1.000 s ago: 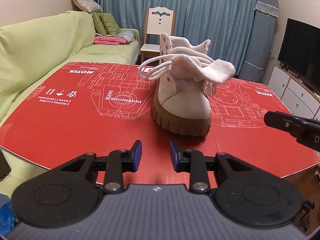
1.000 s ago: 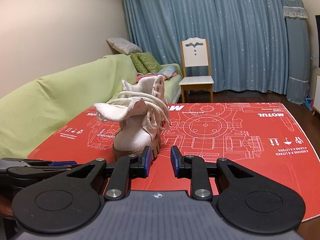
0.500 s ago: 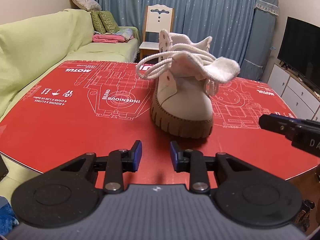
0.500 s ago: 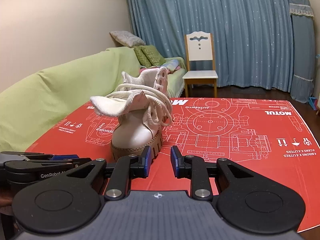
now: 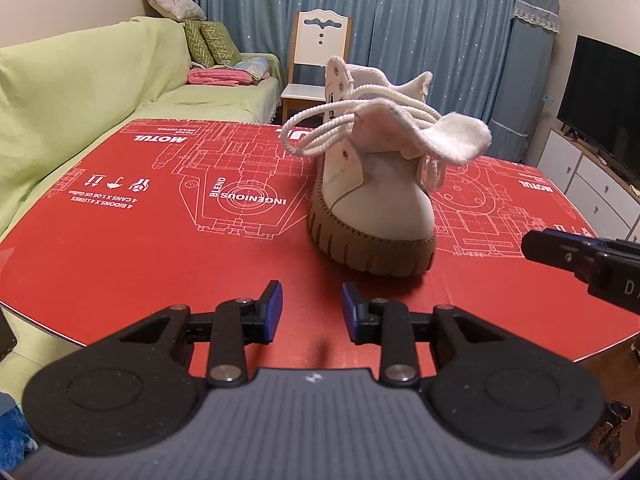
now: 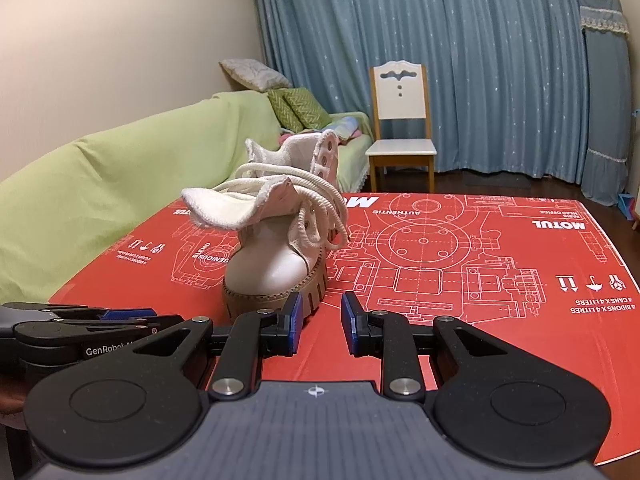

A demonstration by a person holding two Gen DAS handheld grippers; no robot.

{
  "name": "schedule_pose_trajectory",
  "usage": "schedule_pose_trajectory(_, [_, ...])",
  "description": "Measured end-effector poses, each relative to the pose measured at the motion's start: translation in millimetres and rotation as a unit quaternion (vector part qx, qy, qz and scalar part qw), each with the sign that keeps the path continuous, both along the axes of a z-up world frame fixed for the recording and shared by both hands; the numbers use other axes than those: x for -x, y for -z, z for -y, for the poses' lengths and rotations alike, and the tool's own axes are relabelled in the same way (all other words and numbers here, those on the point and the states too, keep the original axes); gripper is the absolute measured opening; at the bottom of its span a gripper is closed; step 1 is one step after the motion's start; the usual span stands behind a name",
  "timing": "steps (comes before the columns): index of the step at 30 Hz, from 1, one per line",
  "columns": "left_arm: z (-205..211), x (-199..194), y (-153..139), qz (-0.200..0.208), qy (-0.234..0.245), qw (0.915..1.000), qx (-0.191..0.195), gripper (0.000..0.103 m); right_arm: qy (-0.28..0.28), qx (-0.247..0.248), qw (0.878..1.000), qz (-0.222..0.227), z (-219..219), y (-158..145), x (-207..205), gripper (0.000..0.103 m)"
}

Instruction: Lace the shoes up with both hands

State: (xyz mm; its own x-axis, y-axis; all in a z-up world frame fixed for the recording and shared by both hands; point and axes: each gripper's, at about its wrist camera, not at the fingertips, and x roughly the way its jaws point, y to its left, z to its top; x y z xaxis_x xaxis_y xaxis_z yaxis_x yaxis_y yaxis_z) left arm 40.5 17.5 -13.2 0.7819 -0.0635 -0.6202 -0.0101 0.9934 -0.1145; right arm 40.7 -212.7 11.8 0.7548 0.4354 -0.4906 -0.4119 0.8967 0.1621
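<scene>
the left gripper (image 5: 311, 312), empty with jaws opening, sits just before the boot (image 5: 372, 208); right gripper (image 5: 560, 254) beside the boot.

A cream boot (image 5: 376, 200) with white laces (image 5: 320, 136) and a tan ridged sole (image 5: 360, 248) stands on a red cardboard sheet (image 5: 160, 240) printed with white blueprint lines. The fingers (image 5: 274, 312) carry blue pads. Sofa cover (image 5: 80, 80) pale green, curtains (image 6: 460, 60) blue, speckled.

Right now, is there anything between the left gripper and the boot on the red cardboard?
Nothing visible. The left gripper, its jaws opening and empty, faces the boot across bare red cardboard. The right gripper sits off to the side, not in that path. The laces hang loose at the top of the boot.
</scene>
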Motion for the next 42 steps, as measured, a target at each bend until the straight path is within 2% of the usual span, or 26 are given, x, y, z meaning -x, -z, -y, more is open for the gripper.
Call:
schedule_pose_trajectory(16, [1.4, -2.4, -0.8, 0.038, 0.01, 0.9992, 0.007, 0.027, -0.002, 0.003, 1.0, -0.003, 2.6, 0.1, -3.1, 0.027])
schedule_pose_trajectory(21, [0.7, 0.2, -3.2, 0.055, 0.021, 0.9982, 0.01, 0.027, 0.005, 0.019, 1.0, -0.009, -1.9, 0.1, -7.5, 0.027])
schedule_pose_trajectory(24, [2.5, -0.1, -4.9, 0.05, 0.027, 0.9984, -0.001, 0.027, 0.01, 0.029, 0.999, -0.012, -3.1, -0.2, -9.5, 0.027])
schedule_pose_trajectory(28, [-2.1, -1.4, -4.9, 0.035, 0.02, 0.999, 0.018, 0.027, 0.016, 0.033, 0.999, -0.016, -0.5, 1.6, -11.0, 0.027])
schedule_pose_trajectory(38, [1.0, -4.6, -2.8, 0.021, 0.036, 0.9991, -0.001, 0.026, 0.011, 0.035, 0.999, -0.017, 1.2, 3.5, -14.5, 0.027])
schedule_pose_trajectory(42, [0.5, -7.2, -8.3, 0.034, 0.052, 0.9978, -0.023, 0.026, -0.028, 0.051, 0.998, 0.023, -0.1, -9.7, -19.7, 0.027])
